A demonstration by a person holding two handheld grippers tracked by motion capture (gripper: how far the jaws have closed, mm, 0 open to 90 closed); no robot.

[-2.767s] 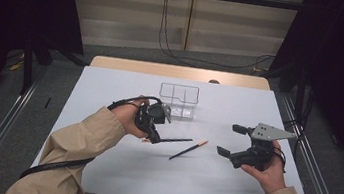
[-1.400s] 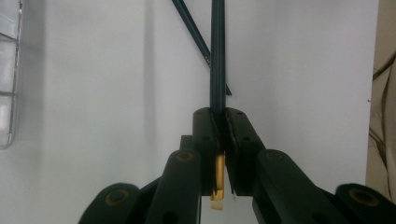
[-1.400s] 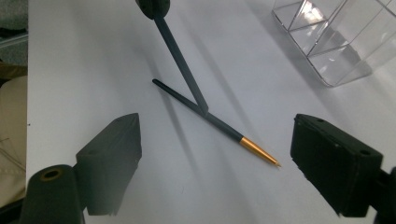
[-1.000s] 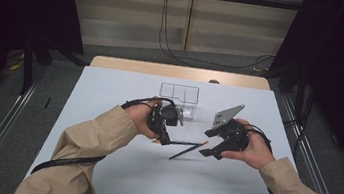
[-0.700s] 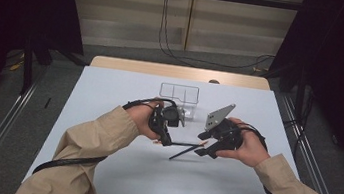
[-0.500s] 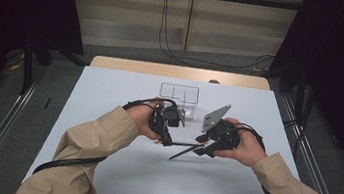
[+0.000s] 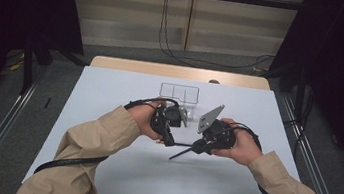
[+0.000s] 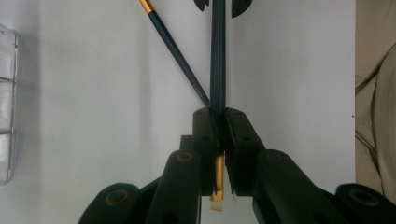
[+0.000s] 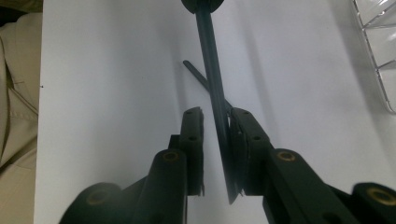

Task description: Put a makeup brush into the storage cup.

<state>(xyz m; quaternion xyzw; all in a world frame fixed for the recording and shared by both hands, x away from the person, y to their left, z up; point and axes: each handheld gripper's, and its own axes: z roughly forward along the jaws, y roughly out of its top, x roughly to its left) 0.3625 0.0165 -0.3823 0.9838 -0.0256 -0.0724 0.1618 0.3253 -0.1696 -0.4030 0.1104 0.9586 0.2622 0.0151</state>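
My left gripper [image 7: 172, 142] [image 8: 218, 114] is shut on a dark pencil [image 8: 218, 56] near its gold-banded end and holds it level just above the white table [image 7: 109, 99]. The pencil's other end [image 9: 209, 60] runs between the jaws of my right gripper [image 7: 198, 147] [image 9: 215, 116]. Those jaws have just been closing. The pencil rests against one pad [image 9: 238, 154], with a gap still showing to the other. A second dark pencil [image 7: 180, 154] [image 8: 175, 49] lies slantwise on the table under the held one.
A clear plastic divided tray [image 7: 180, 87] [image 9: 378, 46] stands on the table just beyond both hands. Wide bare white table lies to the left, right and front. Metal rails run along both sides of the table.
My right hand has come in from the right side of the table to the held pencil's free end, and its jaws have narrowed around it. The left hand has kept still.
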